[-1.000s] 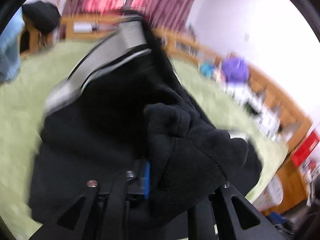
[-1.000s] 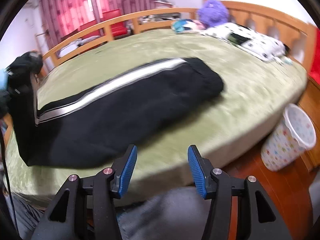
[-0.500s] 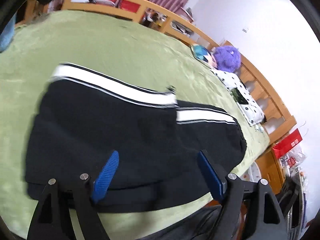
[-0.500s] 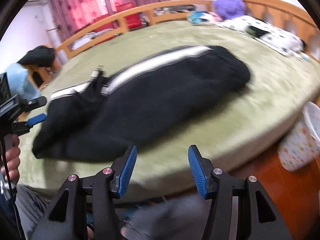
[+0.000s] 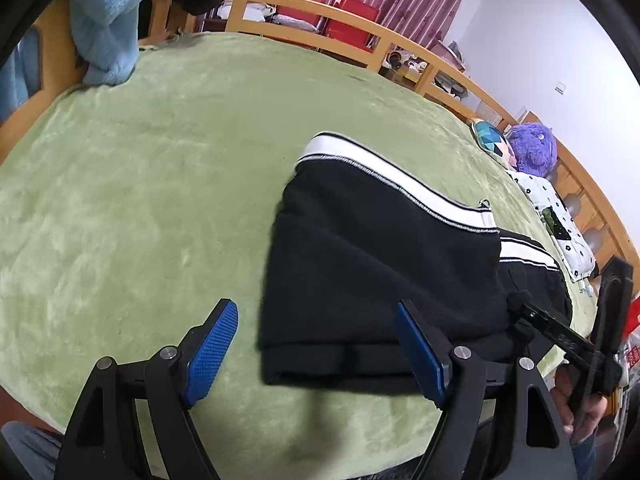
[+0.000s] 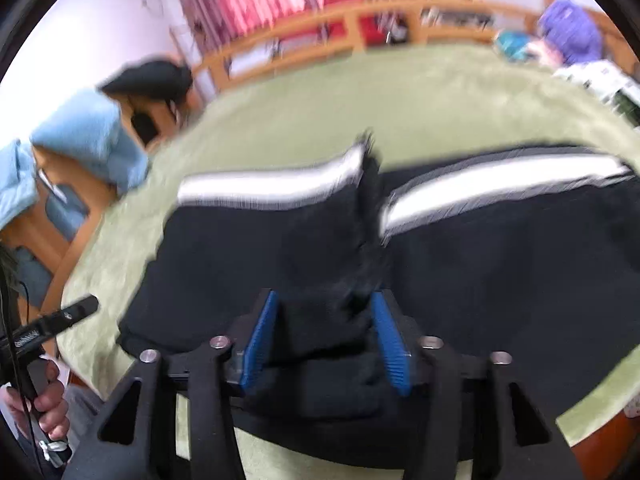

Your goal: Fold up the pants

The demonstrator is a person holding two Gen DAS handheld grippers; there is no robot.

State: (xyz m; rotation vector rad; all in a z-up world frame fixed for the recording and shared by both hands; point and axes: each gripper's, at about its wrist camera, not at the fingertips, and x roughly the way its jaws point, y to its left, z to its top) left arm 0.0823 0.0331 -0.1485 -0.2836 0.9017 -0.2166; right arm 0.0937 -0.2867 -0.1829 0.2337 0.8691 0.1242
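Leg end laid over, first fold made – second grip being prepared

The pants (image 5: 384,264), carried a second ago in the left gripper (image 5: 320,354), are now released and lie folded on the green bed cover (image 5: 160,184); its fingers are spread wide, empty, held low just beside the fold edge. The right gripper (image 6: 326,344) has been advanced – its fingers stand apart around bunched black cloth, not yet clamped.
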